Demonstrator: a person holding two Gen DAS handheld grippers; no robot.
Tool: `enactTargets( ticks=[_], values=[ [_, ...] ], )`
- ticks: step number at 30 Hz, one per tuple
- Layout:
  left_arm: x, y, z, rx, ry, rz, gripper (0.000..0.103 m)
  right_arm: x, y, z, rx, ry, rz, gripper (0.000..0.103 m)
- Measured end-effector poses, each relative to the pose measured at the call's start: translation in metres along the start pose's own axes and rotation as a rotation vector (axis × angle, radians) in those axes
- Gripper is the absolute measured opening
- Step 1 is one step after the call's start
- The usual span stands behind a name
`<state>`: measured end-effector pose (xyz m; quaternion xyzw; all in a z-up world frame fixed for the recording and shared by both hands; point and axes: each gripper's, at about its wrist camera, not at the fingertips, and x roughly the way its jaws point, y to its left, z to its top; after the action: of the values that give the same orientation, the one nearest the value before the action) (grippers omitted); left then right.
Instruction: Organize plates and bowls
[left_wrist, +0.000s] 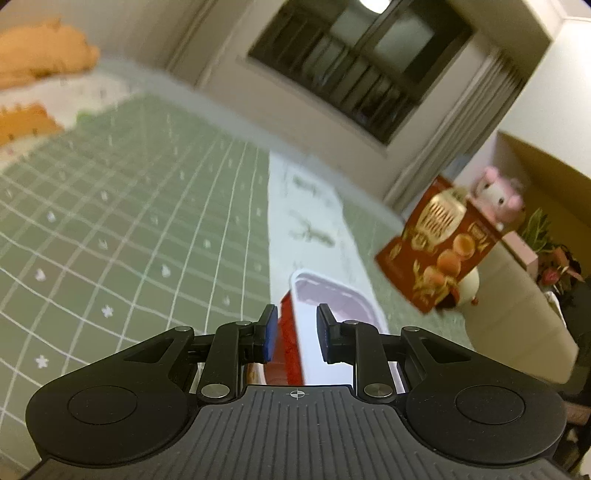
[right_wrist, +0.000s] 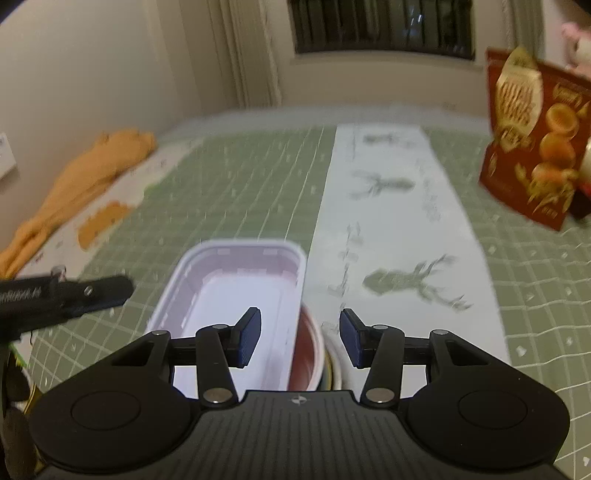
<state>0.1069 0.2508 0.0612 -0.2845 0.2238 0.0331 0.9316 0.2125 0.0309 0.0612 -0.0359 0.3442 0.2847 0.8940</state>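
A white rectangular dish (right_wrist: 240, 288) with pinkish inner walls rests on a red bowl (right_wrist: 306, 350), whose rim shows at the dish's right side. A further bowl rim (right_wrist: 334, 369) peeks out beside it. My right gripper (right_wrist: 300, 338) hovers open over the dish's right rim and the red bowl, its pads touching nothing. In the left wrist view, the dish (left_wrist: 332, 295) and the red bowl (left_wrist: 288, 350) lie below and beyond my left gripper (left_wrist: 297, 332). Its pads stand a narrow gap apart. In the right wrist view, the left gripper (right_wrist: 74, 291) stays apart from the dish, on its left.
A green checked cloth (right_wrist: 240, 184) covers the surface, crossed by a white runner (right_wrist: 388, 206) printed with deer. A tall red snack box (right_wrist: 532, 147) stands at the right, a pink plush toy (left_wrist: 498, 192) behind it. Orange fabric (right_wrist: 92, 170) lies at the far left.
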Motion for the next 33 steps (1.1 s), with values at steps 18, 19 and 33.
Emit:
enactTargets(
  ticks=[18, 19, 33],
  values=[
    [-0.064, -0.079, -0.169, 0.258, 0.029, 0.160, 0.017, -0.113, -0.001, -0.173, 0.018, -0.201, 0.011, 0.082],
    [-0.064, -0.083, -0.178, 0.287, 0.024, 0.168, 0.017, -0.113, -0.001, -0.181, -0.002, -0.203, -0.010, 0.082],
    [-0.067, -0.093, -0.227, 0.438, -0.093, 0.318, 0.017, -0.101, -0.009, -0.228, -0.002, -0.281, -0.106, 0.082]
  ],
)
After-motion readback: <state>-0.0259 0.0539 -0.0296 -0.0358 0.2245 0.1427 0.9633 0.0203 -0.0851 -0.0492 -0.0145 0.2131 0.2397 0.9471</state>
